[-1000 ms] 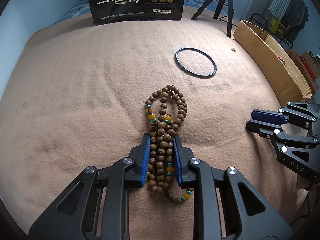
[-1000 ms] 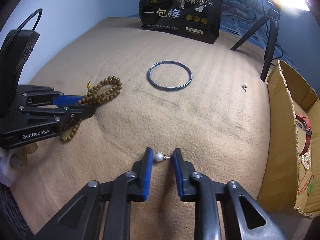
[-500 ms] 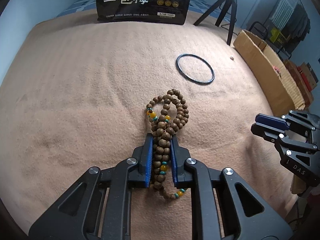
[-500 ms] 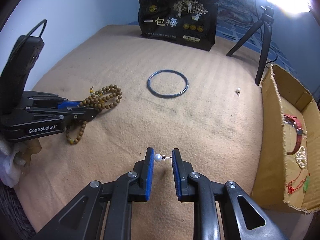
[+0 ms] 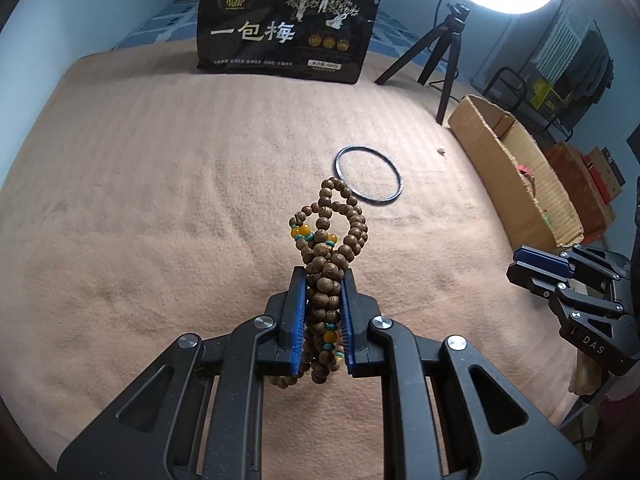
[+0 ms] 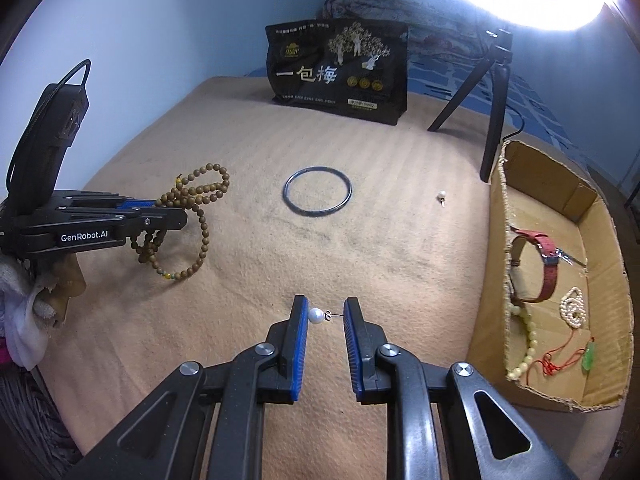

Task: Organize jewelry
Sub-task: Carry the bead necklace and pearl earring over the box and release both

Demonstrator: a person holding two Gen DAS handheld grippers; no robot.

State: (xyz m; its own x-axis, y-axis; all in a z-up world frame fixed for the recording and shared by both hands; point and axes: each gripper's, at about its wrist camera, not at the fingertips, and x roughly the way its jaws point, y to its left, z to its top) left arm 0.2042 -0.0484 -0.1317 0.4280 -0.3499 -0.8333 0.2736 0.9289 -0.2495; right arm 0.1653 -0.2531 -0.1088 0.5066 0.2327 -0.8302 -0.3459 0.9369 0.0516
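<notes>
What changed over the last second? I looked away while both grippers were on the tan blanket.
The left gripper closed on the brown wooden bead strand and lifted it off the tan blanket; its loops now dangle. The right gripper rose with the white pearl stud earring clamped between its pads. The dark bangle, second pearl stud and cardboard box stayed put.

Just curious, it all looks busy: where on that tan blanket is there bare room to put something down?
The wide left stretch of the blanket is bare, from the black snack bag down to the near edge. So is the strip between the dark bangle and the loose pearl earring. The cardboard box is crowded with jewelry.
</notes>
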